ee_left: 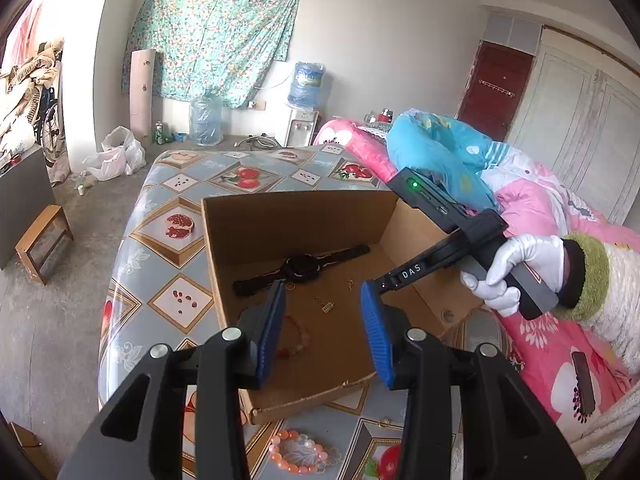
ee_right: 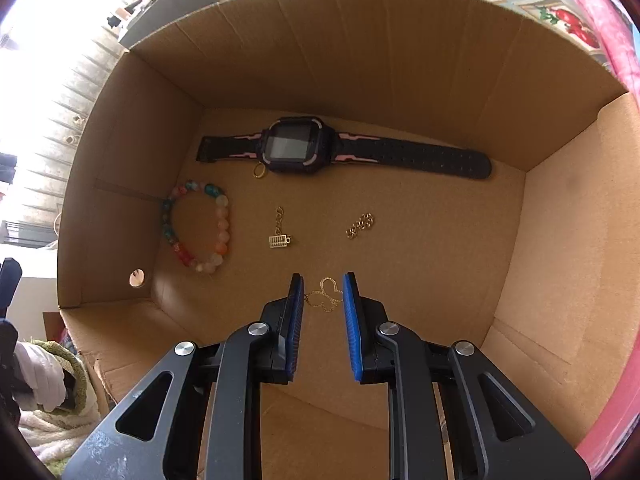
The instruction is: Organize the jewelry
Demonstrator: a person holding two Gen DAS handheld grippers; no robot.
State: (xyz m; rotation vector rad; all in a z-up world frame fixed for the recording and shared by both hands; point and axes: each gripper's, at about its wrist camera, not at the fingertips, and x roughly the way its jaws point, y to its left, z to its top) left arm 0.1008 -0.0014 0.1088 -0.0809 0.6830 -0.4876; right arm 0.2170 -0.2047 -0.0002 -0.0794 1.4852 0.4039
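1. The right gripper [ee_right: 322, 292] points down into the cardboard box [ee_right: 400, 60], its jaws parted a little around a gold butterfly pendant [ee_right: 329, 299]; whether the pads press on it cannot be told.
2. The left gripper [ee_left: 323, 304] hangs over the box's near edge with jaws apart and nothing between them.
3. Only the right wrist view shows the box floor clearly: a black watch [ee_right: 298, 146] along the far wall, a gold ring [ee_right: 259, 171] just beside it, a multicoloured bead bracelet [ee_right: 200, 226] by the left wall, a gold charm on a chain [ee_right: 280, 236] mid-floor, and a short gold chain [ee_right: 360, 226] to its right.
4. Only the left wrist view shows a pink bead bracelet [ee_left: 298, 452] outside the box, on the patterned table [ee_left: 172, 304], and a white-gloved hand [ee_left: 516, 268] holding the right tool.
5. There the pendant is hidden and the small gold pieces are hard to make out.
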